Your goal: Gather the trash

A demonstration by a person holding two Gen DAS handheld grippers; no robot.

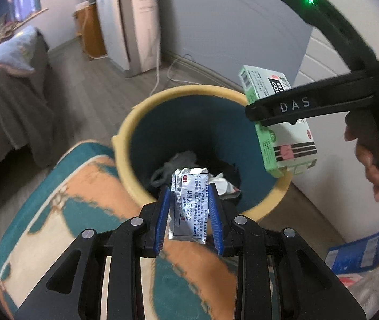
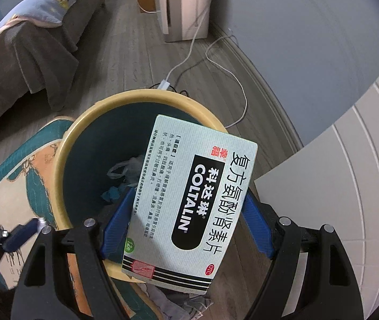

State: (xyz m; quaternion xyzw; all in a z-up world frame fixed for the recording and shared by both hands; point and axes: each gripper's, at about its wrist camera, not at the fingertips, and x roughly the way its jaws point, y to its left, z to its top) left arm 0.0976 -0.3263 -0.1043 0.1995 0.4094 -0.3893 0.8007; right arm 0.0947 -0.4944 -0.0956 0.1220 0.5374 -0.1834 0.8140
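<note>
Left tongs (image 1: 189, 213) pinch a foil sachet (image 1: 188, 205), right tongs (image 2: 189, 221) clamp a Coltalin box (image 2: 189, 200); best released squarely over the bin (image 1: 136, 122).

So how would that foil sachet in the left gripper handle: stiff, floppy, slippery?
The foil sachet looks thin and creased, so probably floppy and light. Its glossy surface may be slippery, though the left gripper pinches it by its edges without visible sagging.
</note>
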